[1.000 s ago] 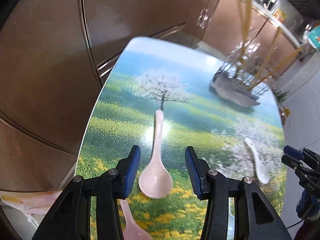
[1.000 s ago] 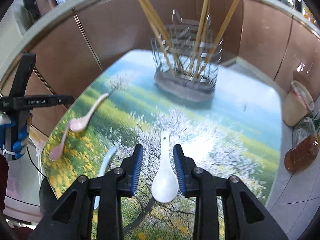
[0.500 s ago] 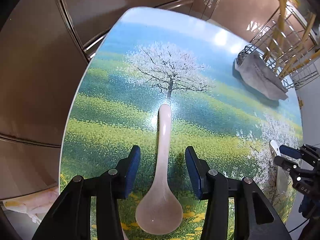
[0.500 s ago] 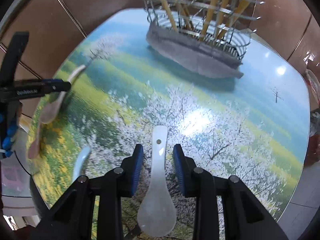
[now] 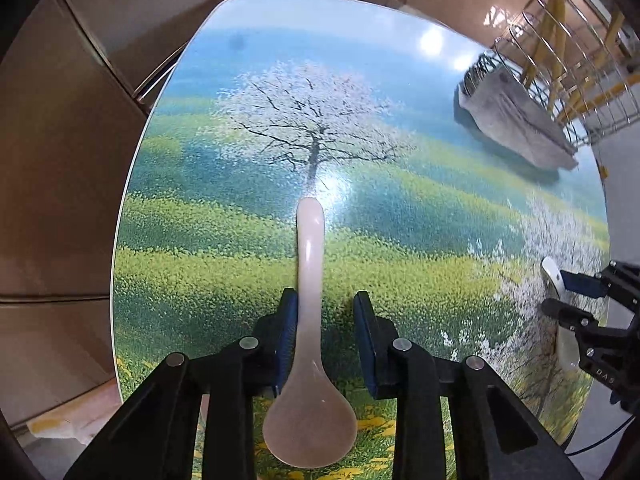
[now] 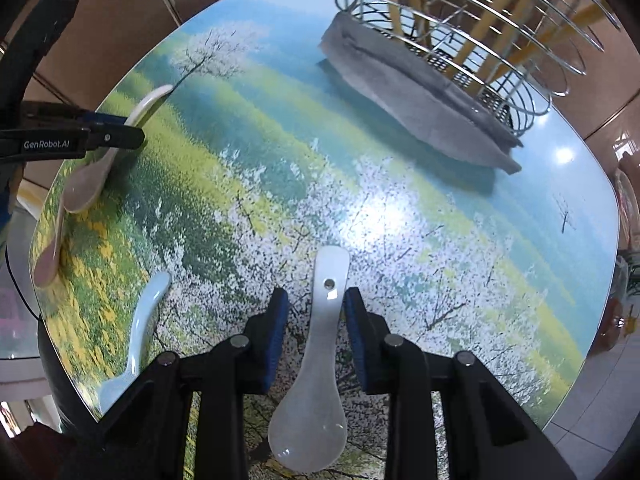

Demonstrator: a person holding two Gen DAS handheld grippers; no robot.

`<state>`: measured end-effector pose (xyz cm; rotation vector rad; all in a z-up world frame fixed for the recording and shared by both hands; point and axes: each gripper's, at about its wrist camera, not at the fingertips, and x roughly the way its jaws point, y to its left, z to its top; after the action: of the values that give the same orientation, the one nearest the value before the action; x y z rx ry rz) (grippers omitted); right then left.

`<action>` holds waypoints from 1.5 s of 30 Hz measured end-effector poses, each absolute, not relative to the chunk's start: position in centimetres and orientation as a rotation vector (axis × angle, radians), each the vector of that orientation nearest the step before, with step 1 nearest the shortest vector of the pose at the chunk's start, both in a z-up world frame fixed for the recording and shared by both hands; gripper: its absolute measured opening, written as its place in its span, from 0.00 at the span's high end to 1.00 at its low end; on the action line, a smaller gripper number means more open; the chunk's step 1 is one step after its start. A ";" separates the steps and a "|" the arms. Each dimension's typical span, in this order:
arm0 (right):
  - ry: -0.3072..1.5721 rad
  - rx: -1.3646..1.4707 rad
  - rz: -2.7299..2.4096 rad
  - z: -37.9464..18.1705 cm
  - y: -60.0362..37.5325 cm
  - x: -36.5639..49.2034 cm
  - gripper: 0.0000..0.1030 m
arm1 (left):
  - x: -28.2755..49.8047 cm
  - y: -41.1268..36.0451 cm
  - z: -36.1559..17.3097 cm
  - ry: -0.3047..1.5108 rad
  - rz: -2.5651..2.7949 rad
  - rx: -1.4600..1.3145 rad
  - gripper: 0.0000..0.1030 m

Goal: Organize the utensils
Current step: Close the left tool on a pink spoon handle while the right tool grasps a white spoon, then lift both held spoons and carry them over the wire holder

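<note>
A wire utensil basket (image 6: 480, 40) holding yellow chopsticks (image 6: 496, 12) is seen at the far right of the surface (image 6: 400, 220), standing on a folded grey cloth (image 6: 420, 100). The surface is glossy, with rounded corners, and is printed with blossoming trees over a yellow-green meadow. Brown panelled walls are noted behind it.

Four ceramic-looking soup spoons with flat, deep bowls are recorded. A pink spoon (image 5: 310, 360) lies between the blue pads of the left claw (image 5: 326, 332), handle pointing away; the left pad is touching or almost touching the handle, the right pad stands apart from it. The left claw is released. A white spoon (image 6: 316, 380), with a small hole near the handle tip, lies between the pads of the right claw (image 6: 314, 332), gaps visible on both sides. The right claw is released too.

A pale blue spoon (image 6: 136, 328) rests at the near left edge, just beside the right claw. A second pink spoon (image 6: 50, 252) lies at the left edge, near the left claw.

Both claws are held low over the surface, angled downward, fingers pointing along their spoon handles.
</note>
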<state>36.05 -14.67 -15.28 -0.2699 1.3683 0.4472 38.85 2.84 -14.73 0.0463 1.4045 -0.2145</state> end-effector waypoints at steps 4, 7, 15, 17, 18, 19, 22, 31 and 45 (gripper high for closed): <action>1.378 -0.268 0.449 -15.5 -13.4 36.3 0.86 | 39.4 3.1 -14.7 1.416 -0.216 0.018 0.88; 1.371 -0.263 0.447 -15.7 -13.4 36.2 0.86 | 39.6 3.4 -14.7 1.406 -0.212 -0.002 0.90; 1.265 -0.203 0.451 -14.6 -15.9 33.4 0.87 | 36.9 4.4 -14.0 1.284 -0.199 -0.055 0.90; 1.232 -0.172 0.458 -14.3 -16.8 32.3 0.87 | 36.1 4.8 -13.3 1.255 -0.203 -0.077 0.90; 1.220 -0.156 0.458 -14.1 -17.2 31.9 0.87 | 35.7 5.0 -12.9 1.240 -0.212 -0.089 0.90; 1.208 -0.139 0.456 -14.0 -17.7 31.4 0.87 | 35.3 5.2 -12.4 1.223 -0.213 -0.096 0.90; 1.175 -0.102 0.454 -13.3 -19.1 30.0 0.87 | 34.3 5.5 -11.6 1.197 -0.219 -0.124 0.90; 1.126 -0.087 0.444 -11.8 -20.7 27.0 0.87 | 31.6 4.5 -9.8 1.151 -0.226 -0.132 0.90; 1.033 -0.080 0.450 -7.4 -19.7 25.0 0.87 | 29.9 1.9 -5.2 1.067 -0.285 -0.148 0.90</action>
<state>25.02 -19.68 -7.38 -0.0804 1.0333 0.4499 29.94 1.95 -5.19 -0.1484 1.0673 -0.2855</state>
